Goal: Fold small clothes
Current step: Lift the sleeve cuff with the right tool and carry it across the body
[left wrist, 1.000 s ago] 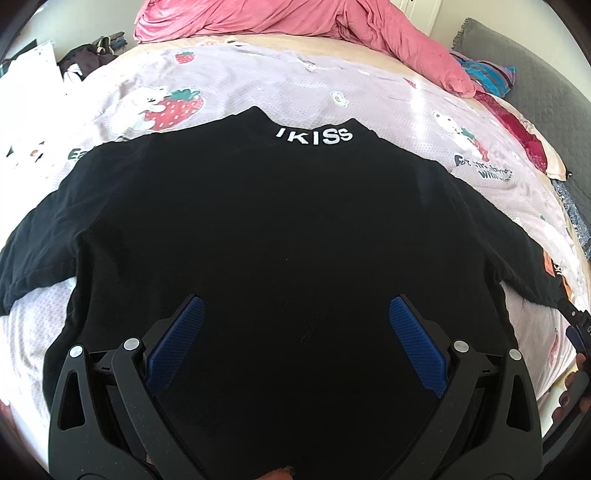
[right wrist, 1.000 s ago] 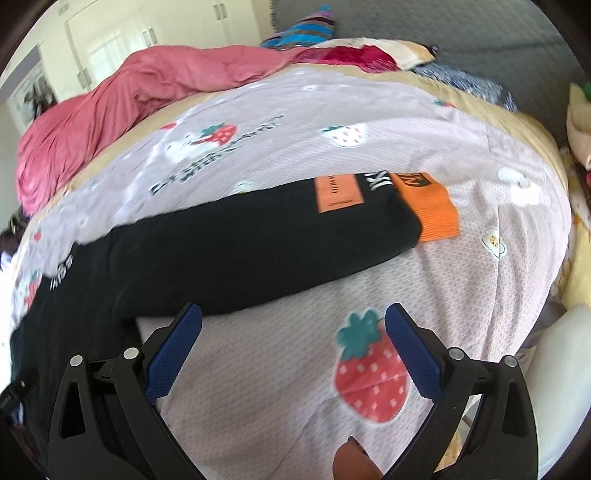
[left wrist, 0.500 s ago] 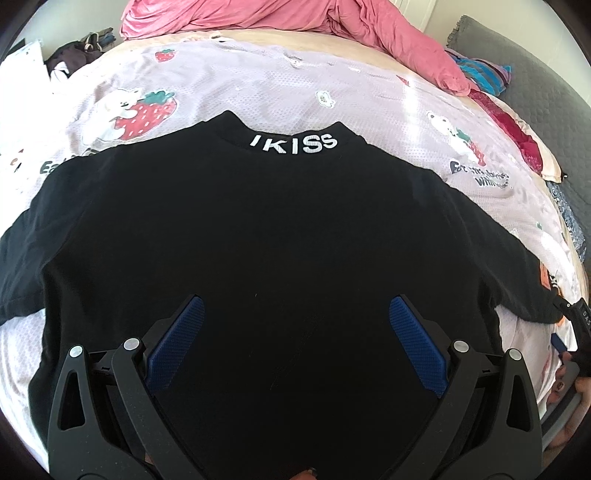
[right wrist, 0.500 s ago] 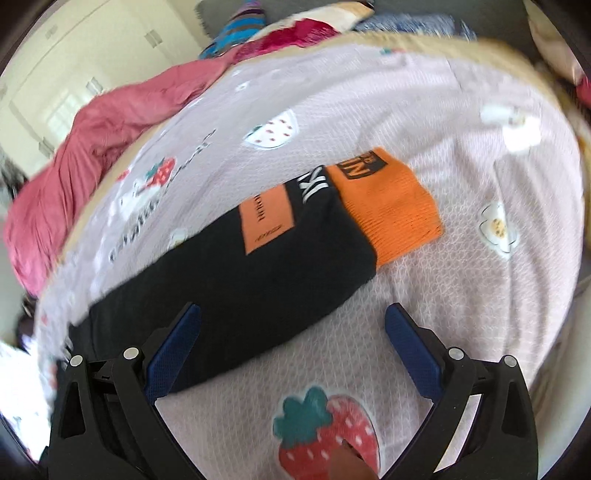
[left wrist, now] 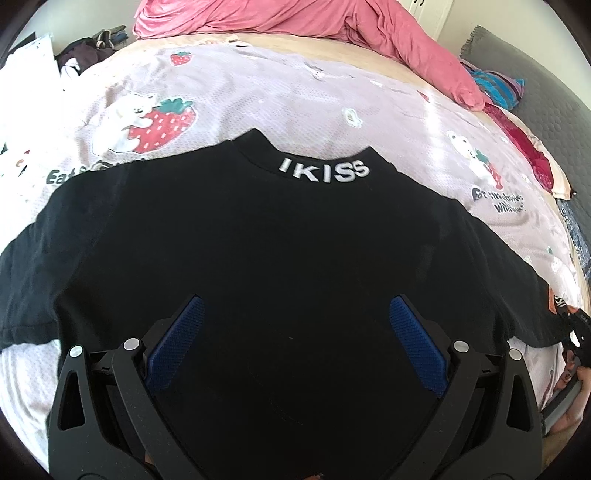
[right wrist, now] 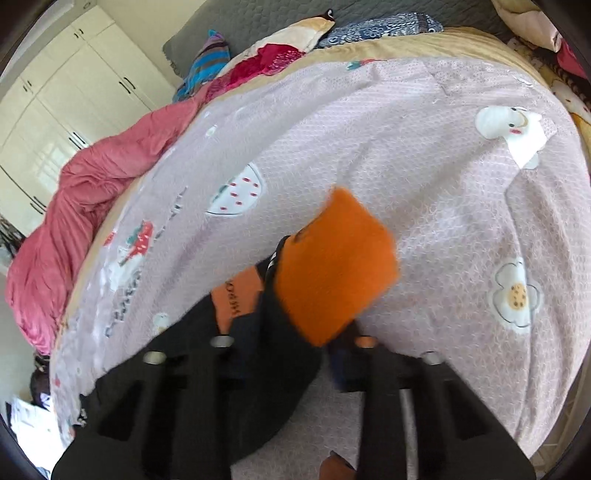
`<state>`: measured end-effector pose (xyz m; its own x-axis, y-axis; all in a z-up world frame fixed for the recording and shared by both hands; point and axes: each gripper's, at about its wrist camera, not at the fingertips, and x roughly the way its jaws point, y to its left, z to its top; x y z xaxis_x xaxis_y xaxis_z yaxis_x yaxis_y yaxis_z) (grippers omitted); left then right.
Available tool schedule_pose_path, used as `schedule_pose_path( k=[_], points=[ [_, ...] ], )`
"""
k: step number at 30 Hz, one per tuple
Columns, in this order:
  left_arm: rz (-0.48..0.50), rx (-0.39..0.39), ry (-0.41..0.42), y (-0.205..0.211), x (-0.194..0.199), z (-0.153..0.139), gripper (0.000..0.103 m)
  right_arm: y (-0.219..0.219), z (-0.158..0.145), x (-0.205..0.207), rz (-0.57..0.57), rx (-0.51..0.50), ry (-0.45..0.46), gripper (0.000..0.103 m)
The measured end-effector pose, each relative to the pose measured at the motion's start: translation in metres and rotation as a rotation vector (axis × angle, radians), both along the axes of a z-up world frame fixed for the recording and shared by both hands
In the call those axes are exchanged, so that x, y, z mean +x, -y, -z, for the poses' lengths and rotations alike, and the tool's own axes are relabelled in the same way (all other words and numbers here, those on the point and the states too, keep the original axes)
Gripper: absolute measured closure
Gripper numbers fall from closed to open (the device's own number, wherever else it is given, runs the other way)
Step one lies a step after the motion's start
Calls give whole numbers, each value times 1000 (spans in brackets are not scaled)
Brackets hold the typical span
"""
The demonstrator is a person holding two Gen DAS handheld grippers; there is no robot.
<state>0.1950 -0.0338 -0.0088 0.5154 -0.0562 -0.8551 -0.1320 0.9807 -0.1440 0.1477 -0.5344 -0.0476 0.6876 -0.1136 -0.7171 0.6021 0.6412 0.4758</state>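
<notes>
A black long-sleeved top point(left wrist: 266, 258) with "IKISS" in white on its collar lies flat on the bed, collar away from me. My left gripper point(left wrist: 295, 301) hovers open over the top's lower body, nothing between its blue pads point(left wrist: 177, 339). In the right wrist view the top's sleeve point(right wrist: 258, 362) ends in an orange cuff point(right wrist: 332, 266). My right gripper point(right wrist: 291, 339) is blurred and closing its jaws, with the sleeve pinched between them just behind the cuff. The cuff sticks up past the fingers. That gripper point(left wrist: 576, 332) and a hand also show at the left wrist view's right edge.
The bed has a lilac sheet point(left wrist: 295, 103) printed with strawberries and bears. A crumpled pink duvet point(left wrist: 295, 18) lies along the far side, with pillows point(right wrist: 280, 48) and striped cloth by a grey headboard. Clothes and papers point(left wrist: 33, 66) lie beyond the left edge. White wardrobes point(right wrist: 74, 74) stand behind.
My right gripper moved down to the sleeve end, rolled, and went from wide open to closed around the sleeve behind the orange cuff. The left gripper drifted slightly over the top, still open.
</notes>
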Motion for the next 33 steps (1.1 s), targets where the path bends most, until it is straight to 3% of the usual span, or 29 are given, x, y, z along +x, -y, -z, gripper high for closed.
schedule_pose_path(
  k=[6,19,33],
  points=[
    [-22,-38,21,-16,-2,-11,9,-24,-28,-1,-86,-75,100,82],
    [-69,-126,58,-47,-14,-28,9,-109,-91,20,-338,-127,229,82],
    [-117,-287,134,-91,-35,-38,9,-226,-122,38,-620,-186,273,82]
  ],
)
